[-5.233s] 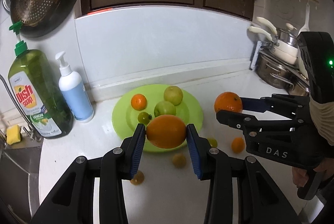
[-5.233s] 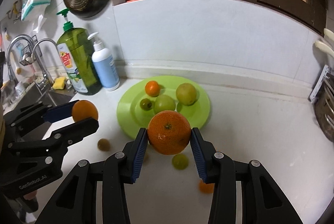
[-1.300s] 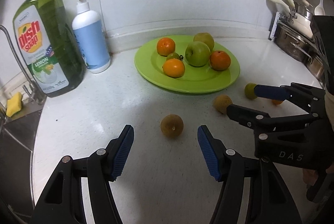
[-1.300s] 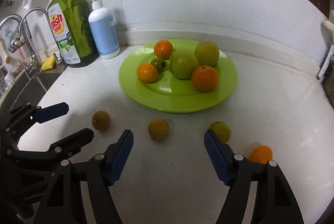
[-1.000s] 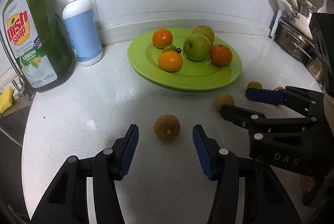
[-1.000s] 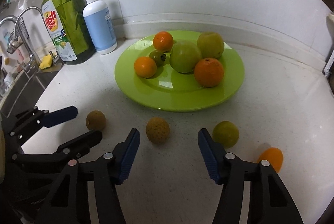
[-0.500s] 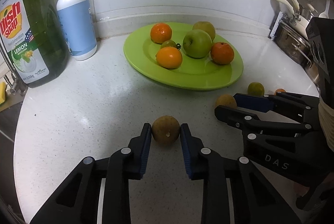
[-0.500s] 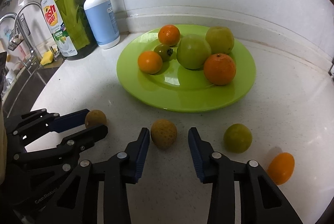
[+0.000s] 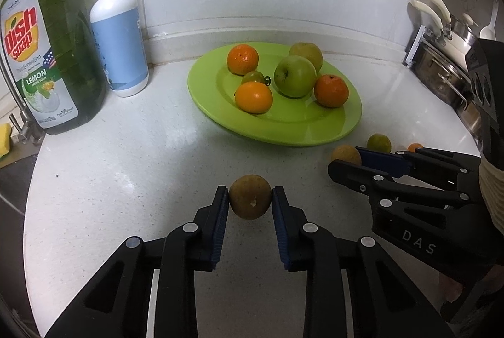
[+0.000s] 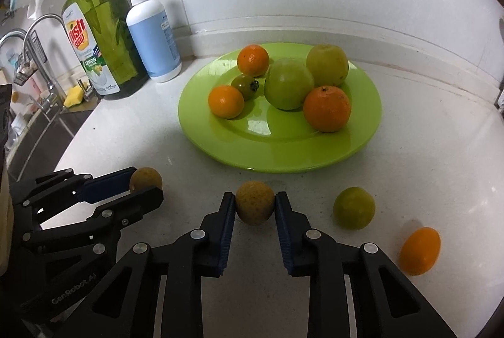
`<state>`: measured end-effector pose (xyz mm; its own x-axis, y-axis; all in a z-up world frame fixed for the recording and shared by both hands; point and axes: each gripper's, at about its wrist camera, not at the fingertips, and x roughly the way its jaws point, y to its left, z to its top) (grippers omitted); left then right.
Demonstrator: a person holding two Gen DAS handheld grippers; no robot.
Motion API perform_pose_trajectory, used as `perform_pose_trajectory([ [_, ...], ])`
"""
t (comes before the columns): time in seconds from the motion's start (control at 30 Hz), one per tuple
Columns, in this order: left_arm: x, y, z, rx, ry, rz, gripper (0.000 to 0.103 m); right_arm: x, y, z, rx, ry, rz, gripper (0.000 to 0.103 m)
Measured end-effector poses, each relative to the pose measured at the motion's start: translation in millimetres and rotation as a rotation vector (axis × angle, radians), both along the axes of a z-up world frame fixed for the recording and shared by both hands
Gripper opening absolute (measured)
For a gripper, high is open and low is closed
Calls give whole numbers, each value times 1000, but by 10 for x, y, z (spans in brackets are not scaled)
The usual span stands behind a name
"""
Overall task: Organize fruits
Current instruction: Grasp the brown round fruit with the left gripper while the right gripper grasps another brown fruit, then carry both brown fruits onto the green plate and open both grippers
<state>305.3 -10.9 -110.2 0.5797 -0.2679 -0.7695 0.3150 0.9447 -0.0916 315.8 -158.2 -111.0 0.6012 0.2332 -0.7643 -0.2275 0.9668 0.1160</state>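
Note:
A green plate [image 9: 315, 127] [image 10: 283, 149] on the white counter holds several oranges and green fruits. My left gripper [image 9: 250, 199] is shut on a small brown fruit [image 9: 249, 196] near the counter's front; it also shows in the right wrist view [image 10: 145, 179]. My right gripper [image 10: 255, 205] is shut on a second small brown fruit [image 10: 254, 202], seen in the left wrist view [image 9: 345, 153] just right of the plate's front rim. A small green fruit [image 10: 354, 208] [image 9: 379, 142] and a small orange fruit [image 10: 420, 249] [image 9: 414, 146] lie loose on the counter to the right.
A green dish soap bottle [image 9: 53, 54] [image 10: 100, 42] and a white-blue pump bottle [image 9: 121, 45] [image 10: 154, 38] stand at the back left. A sink with a tap [image 10: 37, 54] and a yellow sponge [image 10: 74, 95] lies left. Steel pots [image 9: 447, 64] stand at the right.
Both grippers have dropped their oranges on the plate, come down to the counter and closed on one small brown fruit each. Half a second ago the right jaws were still apart.

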Motion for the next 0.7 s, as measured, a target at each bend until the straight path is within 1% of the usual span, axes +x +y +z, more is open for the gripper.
perform_pose_trajectory([
  [0.23, -78, -2, 143, -14, -33, -2, 28, -98, -41, 137, 14, -26, 4, 27],
  [0.47, -179, -29, 364, -30, -81, -6, 28, -212, -81, 350, 32, -69, 5, 27],
  [0.7, -197, -105, 572, -29, -127, -20, 28, -300, -150, 587, 43, -121, -3, 27],
])
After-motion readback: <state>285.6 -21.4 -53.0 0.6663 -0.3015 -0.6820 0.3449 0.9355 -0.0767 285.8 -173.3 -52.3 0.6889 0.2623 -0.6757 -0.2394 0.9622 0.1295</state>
